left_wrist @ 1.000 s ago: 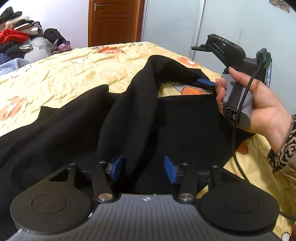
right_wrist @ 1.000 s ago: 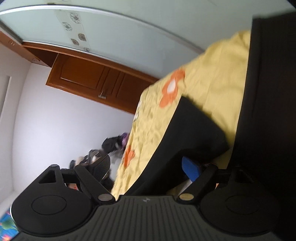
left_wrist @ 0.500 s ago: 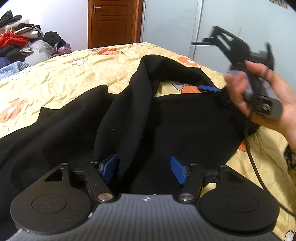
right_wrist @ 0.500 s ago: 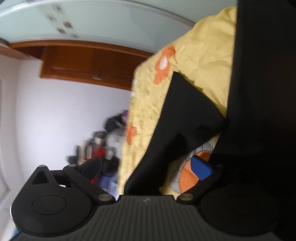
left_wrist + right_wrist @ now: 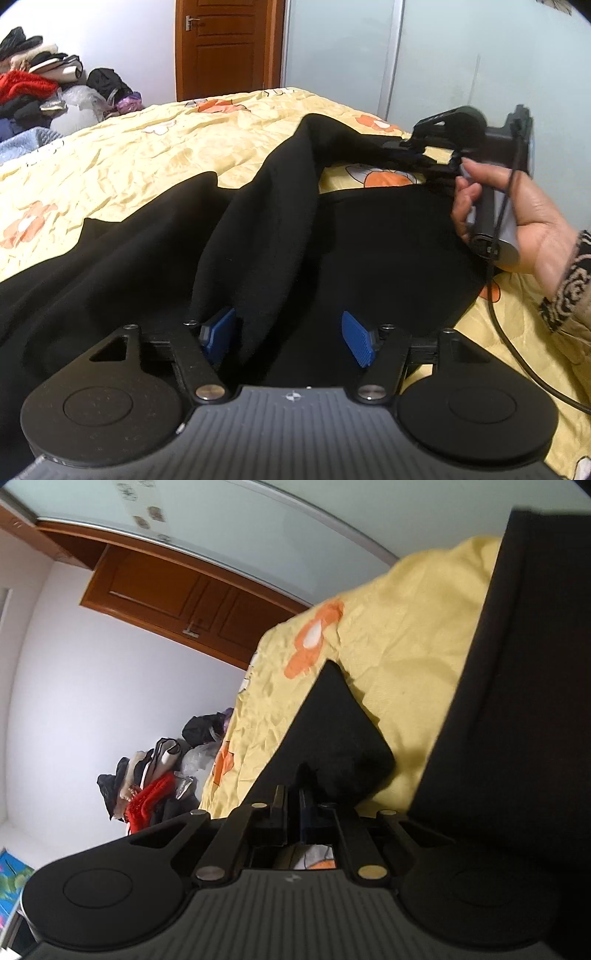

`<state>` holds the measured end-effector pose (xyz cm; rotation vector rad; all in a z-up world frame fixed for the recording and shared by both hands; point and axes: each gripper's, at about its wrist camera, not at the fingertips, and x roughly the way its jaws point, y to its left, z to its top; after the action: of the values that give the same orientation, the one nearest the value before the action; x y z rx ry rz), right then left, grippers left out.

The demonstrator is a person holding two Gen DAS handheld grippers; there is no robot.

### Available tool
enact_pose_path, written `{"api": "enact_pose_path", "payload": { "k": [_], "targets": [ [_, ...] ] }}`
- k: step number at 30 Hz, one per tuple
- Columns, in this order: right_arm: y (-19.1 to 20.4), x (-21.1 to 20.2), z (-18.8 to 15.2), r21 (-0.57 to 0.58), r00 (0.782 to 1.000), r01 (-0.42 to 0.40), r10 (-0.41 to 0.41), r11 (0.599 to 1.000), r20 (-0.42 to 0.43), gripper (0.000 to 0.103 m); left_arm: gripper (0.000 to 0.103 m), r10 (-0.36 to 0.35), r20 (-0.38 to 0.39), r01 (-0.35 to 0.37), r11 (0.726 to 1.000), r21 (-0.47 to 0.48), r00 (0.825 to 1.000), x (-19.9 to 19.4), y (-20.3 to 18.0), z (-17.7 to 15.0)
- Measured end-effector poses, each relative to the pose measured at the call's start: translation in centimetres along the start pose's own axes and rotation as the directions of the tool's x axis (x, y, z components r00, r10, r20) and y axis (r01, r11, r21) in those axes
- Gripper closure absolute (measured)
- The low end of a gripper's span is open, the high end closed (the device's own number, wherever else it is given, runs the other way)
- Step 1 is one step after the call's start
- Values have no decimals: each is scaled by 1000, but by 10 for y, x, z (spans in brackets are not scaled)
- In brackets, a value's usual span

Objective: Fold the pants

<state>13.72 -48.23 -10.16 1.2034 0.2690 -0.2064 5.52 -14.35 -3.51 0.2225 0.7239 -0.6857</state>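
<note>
Black pants [image 5: 155,254] lie spread on a yellow flowered bedspread [image 5: 122,155]. My left gripper [image 5: 288,336] is open, its blue pads on either side of a raised fold of the black cloth near the lower middle. My right gripper [image 5: 293,801] is shut on a corner of the pants [image 5: 332,731], which rises in a dark triangle in front of it. In the left wrist view the right gripper [image 5: 417,158] shows at the right, held in a hand, pinching the far edge of the pants.
A pile of clothes and bags [image 5: 37,92] sits beyond the bed at the far left. A wooden door [image 5: 225,48] and a pale sliding wardrobe panel [image 5: 443,55] stand behind. A cable [image 5: 517,350] hangs from the right gripper over the bed's right side.
My right gripper has closed from open onto the pants' corner. My left gripper stays open around the fold and has barely moved.
</note>
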Motion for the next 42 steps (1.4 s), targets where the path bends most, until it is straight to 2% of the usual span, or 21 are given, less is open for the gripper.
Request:
{"api": "enact_pose_path", "payload": {
  "k": [8,10,11,13,15,17,19,21,22,25,28,30,31,32,33,34,35,37,40,42],
  "targets": [
    [14,-62,21,-107,990,-60,73,992,119,99,37,4,54,-5,1000,9,999,-14,-1,12],
    [15,-73,24,-112,991,-73,84,991,101,97,37,-6,55,6,1000,5,998,-13,0,17],
    [16,-76,24,-121,995,-59,69,991,78,92,37,-10,52,9,1000,20,999,-11,0,22],
    [20,-78,20,-191,1000,17,-12,981,27,71,36,8,82,-16,995,100,997,-9,-5,39],
    [25,-82,11,-324,997,73,-78,943,-1,28,34,19,138,-52,971,235,990,-6,-15,57],
    [27,-93,0,-435,994,109,-109,894,25,19,25,36,204,-117,909,400,978,1,-30,78],
    [22,-107,-7,-489,993,114,-112,865,33,19,25,37,290,-197,814,546,956,14,-49,95],
    [11,-122,-11,-463,995,96,-94,881,27,19,24,12,313,-222,731,645,950,32,-67,109],
    [5,-128,-13,-441,996,86,-85,893,21,19,24,5,303,-221,694,685,953,44,-77,115],
    [-7,-144,-19,-399,996,81,-84,913,10,19,25,6,277,-224,605,764,961,81,-105,126],
    [-19,-164,-26,-370,998,67,-63,927,22,20,28,4,290,-254,495,831,957,115,-130,121],
    [-25,-171,-29,-367,998,60,-53,928,29,20,28,-7,271,-238,459,856,963,134,-142,118],
    [-28,-173,-30,-364,998,56,-47,930,35,20,37,4,241,-217,456,863,970,146,-145,118],
    [-30,-176,-31,-368,999,47,-38,929,32,20,55,21,203,-190,458,868,979,156,-149,119],
    [-31,-177,-32,-375,999,44,-34,926,32,20,68,42,147,-149,472,869,988,166,-150,122],
    [-32,-179,-33,-382,999,44,-32,923,37,20,90,60,97,-114,499,859,994,173,-150,125],
    [-31,-180,-34,-385,998,48,-33,922,45,20,92,66,64,-90,542,836,996,176,-148,128],
    [-31,-180,-36,-395,998,51,-34,917,52,18,96,41,81,-90,604,792,996,169,-143,132],
    [-31,-178,-36,-406,998,43,-25,913,50,14,99,-10,146,-104,652,751,989,148,-139,135],
    [-28,-176,-37,-418,999,43,-28,907,44,12,100,-68,168,-75,692,718,983,134,-144,142]
  ]
}}
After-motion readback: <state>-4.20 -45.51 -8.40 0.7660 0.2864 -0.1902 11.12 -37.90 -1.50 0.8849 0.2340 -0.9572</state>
